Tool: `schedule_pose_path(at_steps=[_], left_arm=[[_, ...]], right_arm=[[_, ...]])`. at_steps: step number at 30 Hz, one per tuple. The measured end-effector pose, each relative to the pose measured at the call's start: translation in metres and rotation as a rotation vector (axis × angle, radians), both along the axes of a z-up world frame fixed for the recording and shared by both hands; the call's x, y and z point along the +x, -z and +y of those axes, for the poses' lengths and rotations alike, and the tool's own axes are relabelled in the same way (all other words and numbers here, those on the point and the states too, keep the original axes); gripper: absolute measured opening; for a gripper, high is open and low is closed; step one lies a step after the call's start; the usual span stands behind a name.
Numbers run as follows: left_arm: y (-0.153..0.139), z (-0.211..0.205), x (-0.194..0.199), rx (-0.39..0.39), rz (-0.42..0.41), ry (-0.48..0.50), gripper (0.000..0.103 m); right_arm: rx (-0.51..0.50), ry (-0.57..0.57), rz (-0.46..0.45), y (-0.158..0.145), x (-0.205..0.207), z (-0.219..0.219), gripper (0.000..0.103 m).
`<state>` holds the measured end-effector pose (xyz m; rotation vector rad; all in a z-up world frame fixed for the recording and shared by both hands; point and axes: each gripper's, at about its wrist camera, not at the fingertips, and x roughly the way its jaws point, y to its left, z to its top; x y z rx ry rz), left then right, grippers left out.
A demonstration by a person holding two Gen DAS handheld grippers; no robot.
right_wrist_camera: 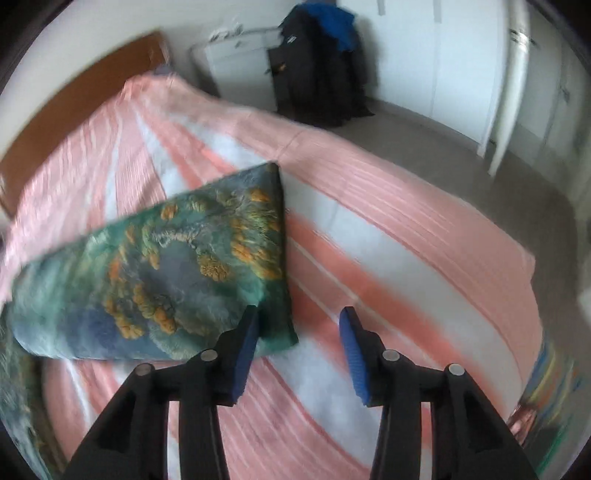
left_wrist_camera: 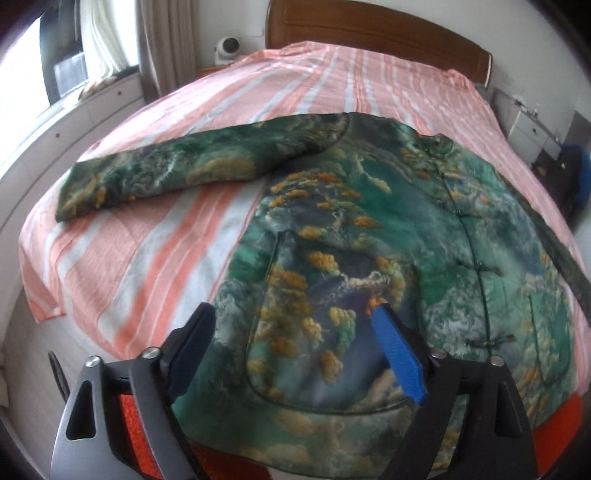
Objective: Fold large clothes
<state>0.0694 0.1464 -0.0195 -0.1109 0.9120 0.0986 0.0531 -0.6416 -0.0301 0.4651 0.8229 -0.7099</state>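
Note:
A green jacket with orange and white print lies face up on the pink-striped bed, front buttons closed. Its one sleeve stretches out to the left across the sheet. My left gripper hovers above the jacket's lower hem near a pocket, jaws wide apart, nothing between them. In the right wrist view the other sleeve lies spread on the bed, its cuff end toward the far side. My right gripper stands open just beside that sleeve's near edge, over bare sheet, holding nothing.
A wooden headboard closes the far end of the bed. A small white fan sits by the curtains. White drawers and a dark pile of clothes stand past the bed's right side. An orange cloth shows under the jacket's hem.

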Motion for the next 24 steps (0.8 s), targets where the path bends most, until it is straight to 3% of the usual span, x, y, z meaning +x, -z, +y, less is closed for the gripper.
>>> schedule_pose_path(at_steps=[3,5,7,9,15,18,20,24], left_arm=[[-0.004,-0.007,-0.005,0.03,-0.044,-0.002,0.096],[-0.003,-0.013,-0.004,0.034,-0.064,0.007,0.098],[-0.002,-0.02,-0.004,0.023,-0.074,0.031,0.099],[0.003,-0.031,-0.004,0.022,-0.072,0.067,0.099],[0.012,-0.057,-0.005,0.056,-0.083,0.138,0.099],[0.016,-0.059,-0.006,0.054,-0.116,0.128,0.099],[0.023,-0.059,-0.005,0.051,-0.119,0.11,0.099],[0.043,-0.059,-0.001,0.061,-0.074,0.118,0.099]], right_arm=[[-0.053,-0.08,-0.054,-0.023,-0.009,0.037,0.048],[-0.073,-0.172,-0.088,-0.038,-0.013,0.076,0.055],[-0.079,-0.256,-0.128,-0.048,-0.022,0.119,0.073],[-0.069,-0.357,-0.183,-0.053,-0.035,0.173,0.079],[-0.056,-0.532,-0.284,-0.02,-0.078,0.293,0.081],[-0.077,-0.669,-0.232,-0.001,-0.072,0.323,0.081],[-0.119,-0.706,-0.211,0.004,-0.065,0.334,0.081],[-0.113,-0.719,-0.208,0.012,-0.061,0.333,0.082]])
